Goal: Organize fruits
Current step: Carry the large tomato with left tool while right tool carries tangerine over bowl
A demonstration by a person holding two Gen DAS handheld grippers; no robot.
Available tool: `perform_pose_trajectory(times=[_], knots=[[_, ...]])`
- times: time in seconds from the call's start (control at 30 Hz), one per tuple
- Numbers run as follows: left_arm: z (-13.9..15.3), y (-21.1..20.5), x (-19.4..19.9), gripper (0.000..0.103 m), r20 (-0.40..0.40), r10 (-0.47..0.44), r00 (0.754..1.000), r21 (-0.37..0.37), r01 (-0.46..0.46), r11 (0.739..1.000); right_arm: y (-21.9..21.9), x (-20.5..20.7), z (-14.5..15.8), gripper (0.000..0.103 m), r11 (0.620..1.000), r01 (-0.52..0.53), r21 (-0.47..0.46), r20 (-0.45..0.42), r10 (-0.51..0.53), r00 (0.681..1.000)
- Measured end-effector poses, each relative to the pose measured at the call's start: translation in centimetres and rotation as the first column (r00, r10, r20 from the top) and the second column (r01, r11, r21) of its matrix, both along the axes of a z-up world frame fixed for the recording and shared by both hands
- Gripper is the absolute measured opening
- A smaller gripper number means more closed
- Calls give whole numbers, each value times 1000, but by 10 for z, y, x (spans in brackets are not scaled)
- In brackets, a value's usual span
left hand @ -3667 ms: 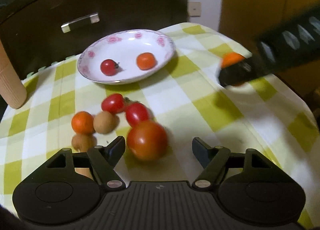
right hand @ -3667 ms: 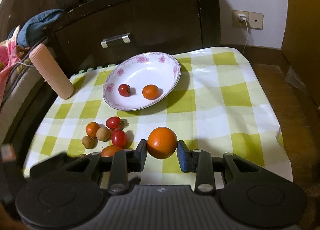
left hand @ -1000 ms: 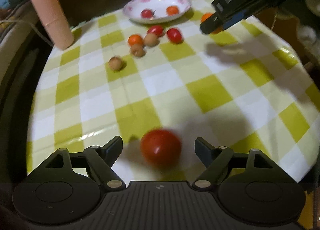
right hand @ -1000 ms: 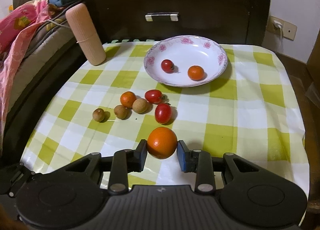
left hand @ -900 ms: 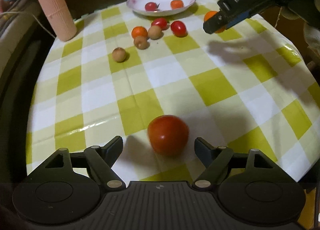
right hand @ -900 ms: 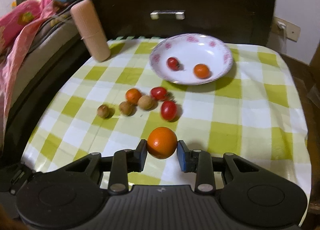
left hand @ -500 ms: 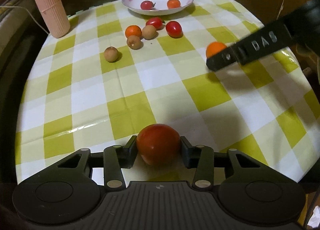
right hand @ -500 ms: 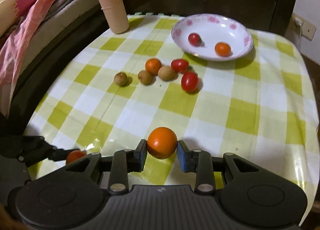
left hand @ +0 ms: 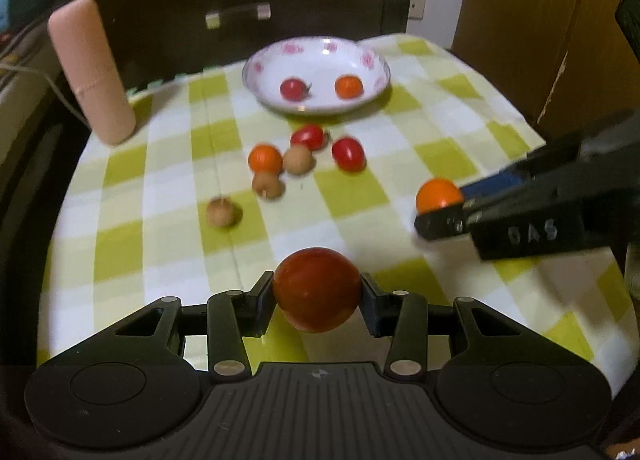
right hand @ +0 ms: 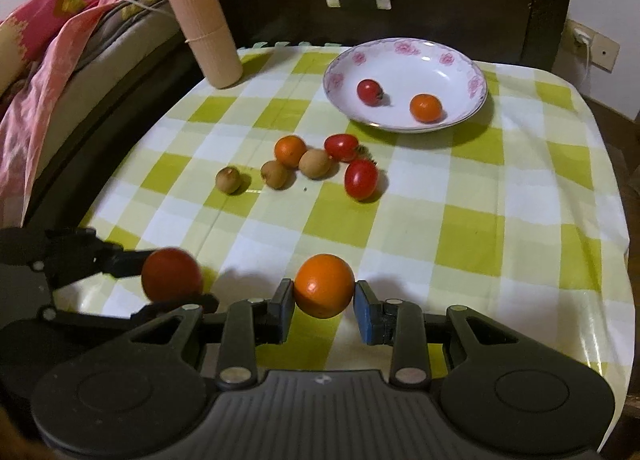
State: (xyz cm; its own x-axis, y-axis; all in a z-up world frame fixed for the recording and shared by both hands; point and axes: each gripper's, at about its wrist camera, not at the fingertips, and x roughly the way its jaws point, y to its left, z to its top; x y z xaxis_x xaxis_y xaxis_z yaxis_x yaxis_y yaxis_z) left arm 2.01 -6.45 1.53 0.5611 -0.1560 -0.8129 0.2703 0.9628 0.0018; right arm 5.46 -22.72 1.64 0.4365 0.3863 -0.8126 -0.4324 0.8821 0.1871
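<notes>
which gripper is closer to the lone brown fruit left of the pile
Left. The left gripper with its tomato sits just below the brown fruit; the right gripper is farther right.

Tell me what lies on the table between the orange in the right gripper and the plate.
A cluster of loose fruit: two small tomatoes, a small orange and three brown fruits. They sit left of the straight line from the held orange to the plate; carried above the cloth, nothing visible blocks it.
</notes>
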Motion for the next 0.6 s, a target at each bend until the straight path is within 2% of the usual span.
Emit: perform_pose_trajectory(times=[0.27, 0.6], knots=[[1, 2, 27, 52, 12, 2, 1000, -9, -2, 1000, 1, 18, 5, 31, 1000, 28, 1, 16, -28, 999], [6, 2, 48, 52, 30, -8, 1000, -55, 9, 998, -10, 29, 10, 31, 997, 65, 37, 26, -66, 997]])
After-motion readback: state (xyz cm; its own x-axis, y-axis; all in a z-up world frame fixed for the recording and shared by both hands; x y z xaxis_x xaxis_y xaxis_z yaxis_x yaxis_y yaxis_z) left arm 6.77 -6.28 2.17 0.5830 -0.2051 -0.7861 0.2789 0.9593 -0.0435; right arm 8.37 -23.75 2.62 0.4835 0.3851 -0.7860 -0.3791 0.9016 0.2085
